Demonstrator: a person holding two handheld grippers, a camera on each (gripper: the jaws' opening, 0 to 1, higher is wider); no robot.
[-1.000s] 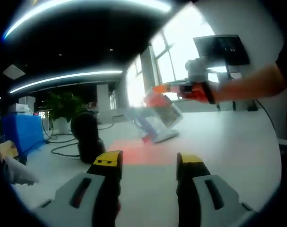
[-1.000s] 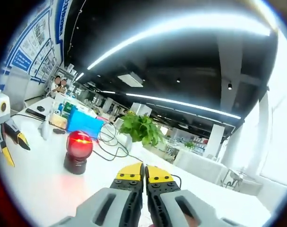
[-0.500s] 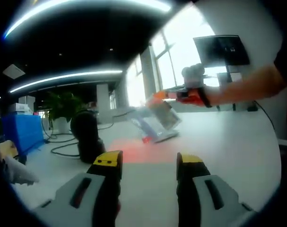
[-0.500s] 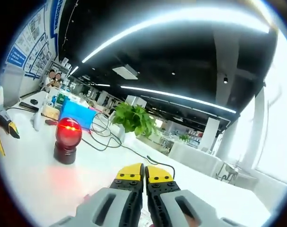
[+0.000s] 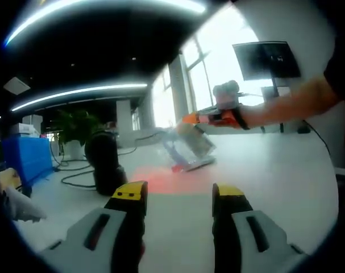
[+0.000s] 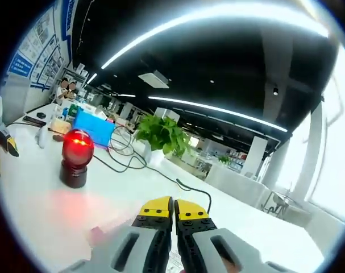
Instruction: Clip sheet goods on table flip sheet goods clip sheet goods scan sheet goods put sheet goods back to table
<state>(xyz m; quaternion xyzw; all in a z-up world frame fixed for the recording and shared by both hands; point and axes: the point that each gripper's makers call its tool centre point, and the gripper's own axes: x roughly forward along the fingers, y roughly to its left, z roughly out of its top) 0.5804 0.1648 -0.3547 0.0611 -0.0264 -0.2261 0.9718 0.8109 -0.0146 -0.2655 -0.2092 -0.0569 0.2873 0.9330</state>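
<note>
Claws first: your left claw (image 5: 175,199), low in its view, gapes wide and empty. Your right claw (image 6: 173,209) is pinched tight on one packet (image 5: 188,147), mid-frame, its lower edge touching the bench (image 5: 286,170) beside the red glow. One scanner (image 6: 75,162) sits far left. Release carelessly and the tilted packet could slide.

The white bench (image 5: 274,170) carries a dark scanner (image 5: 104,162) that stands upright and throws a red glow on the surface beside it. Black cables (image 5: 75,173) lie curled behind it. A blue box (image 5: 24,159) and a potted plant (image 5: 75,133) stand further back. In the right gripper view, the scanner (image 6: 75,162) shows its lit red face, with cables (image 6: 138,165) running past.
</note>
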